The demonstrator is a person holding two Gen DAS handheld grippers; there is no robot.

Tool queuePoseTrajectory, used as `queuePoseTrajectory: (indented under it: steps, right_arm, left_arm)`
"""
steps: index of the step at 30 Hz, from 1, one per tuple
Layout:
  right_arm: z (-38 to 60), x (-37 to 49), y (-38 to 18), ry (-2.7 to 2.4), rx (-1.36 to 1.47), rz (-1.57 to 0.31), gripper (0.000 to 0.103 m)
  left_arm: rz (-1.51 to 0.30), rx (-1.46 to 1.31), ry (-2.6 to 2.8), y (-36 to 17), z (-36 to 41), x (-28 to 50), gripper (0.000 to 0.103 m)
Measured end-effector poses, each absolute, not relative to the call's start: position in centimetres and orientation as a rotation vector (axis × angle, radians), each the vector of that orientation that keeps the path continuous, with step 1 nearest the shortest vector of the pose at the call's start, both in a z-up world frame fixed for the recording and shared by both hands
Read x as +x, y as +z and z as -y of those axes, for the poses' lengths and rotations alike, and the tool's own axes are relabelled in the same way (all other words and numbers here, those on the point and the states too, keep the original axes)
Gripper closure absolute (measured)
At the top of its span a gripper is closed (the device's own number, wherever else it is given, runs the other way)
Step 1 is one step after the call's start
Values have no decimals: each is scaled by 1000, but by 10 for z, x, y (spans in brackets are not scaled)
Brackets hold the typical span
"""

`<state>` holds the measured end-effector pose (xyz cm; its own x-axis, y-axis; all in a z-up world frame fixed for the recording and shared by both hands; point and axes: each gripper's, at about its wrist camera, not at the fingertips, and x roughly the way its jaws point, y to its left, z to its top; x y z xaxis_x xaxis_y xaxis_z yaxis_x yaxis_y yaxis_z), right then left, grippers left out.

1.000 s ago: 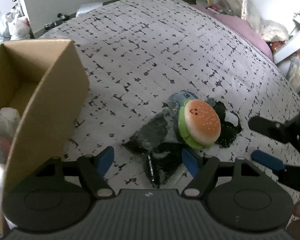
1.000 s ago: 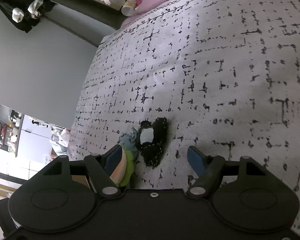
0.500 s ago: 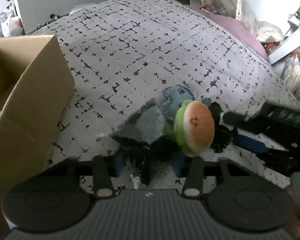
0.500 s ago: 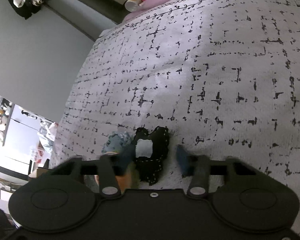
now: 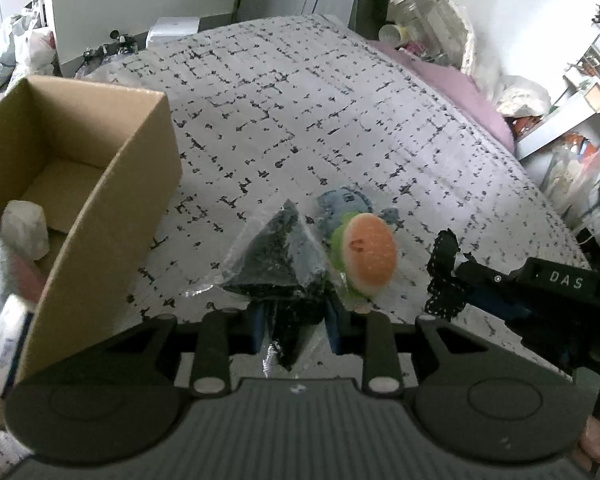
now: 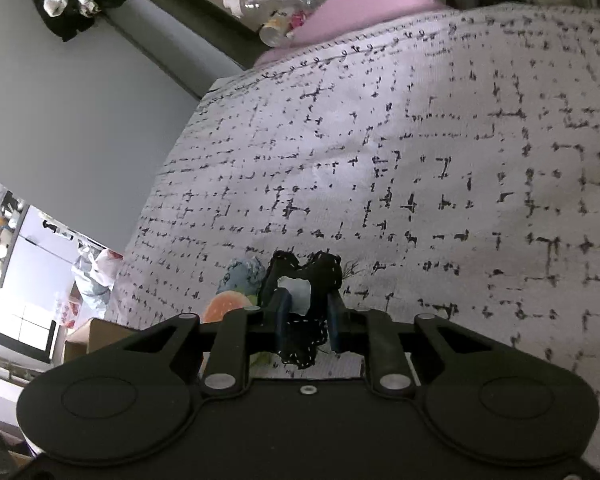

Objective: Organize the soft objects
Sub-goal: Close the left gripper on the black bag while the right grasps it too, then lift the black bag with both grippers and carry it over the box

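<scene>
Left tool [image 5: 294, 322] jaws closing, pinching a bagged dark cloth [image 5: 278, 258]; right tool [image 6: 308, 318] jaws closing on black lace fabric [image 6: 304, 276].

Soft daylight, fisheye-bent edges, slight motion blur, blown-out window glare

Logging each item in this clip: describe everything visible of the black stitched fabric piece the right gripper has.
The black fabric piece looks like soft dark cloth edged with white running stitches, with a white patch showing at its middle. It is crumpled and bunched, standing between the blue pads of the right gripper, whose jaws are closing on it. In the left wrist view it sticks up from those fingers, lifted above the patterned bedspread, to the right of the burger plush.
</scene>
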<state>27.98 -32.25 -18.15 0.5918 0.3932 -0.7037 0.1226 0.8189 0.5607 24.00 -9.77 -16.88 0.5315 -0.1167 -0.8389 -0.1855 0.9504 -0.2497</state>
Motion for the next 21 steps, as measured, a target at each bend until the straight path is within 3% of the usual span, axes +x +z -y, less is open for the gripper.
queuePoseTrajectory:
  steps: [21]
  right_arm:
    - [294, 221, -107, 216, 571, -861, 83]
  left_arm:
    - [-928, -343, 11, -106, 74, 189, 74]
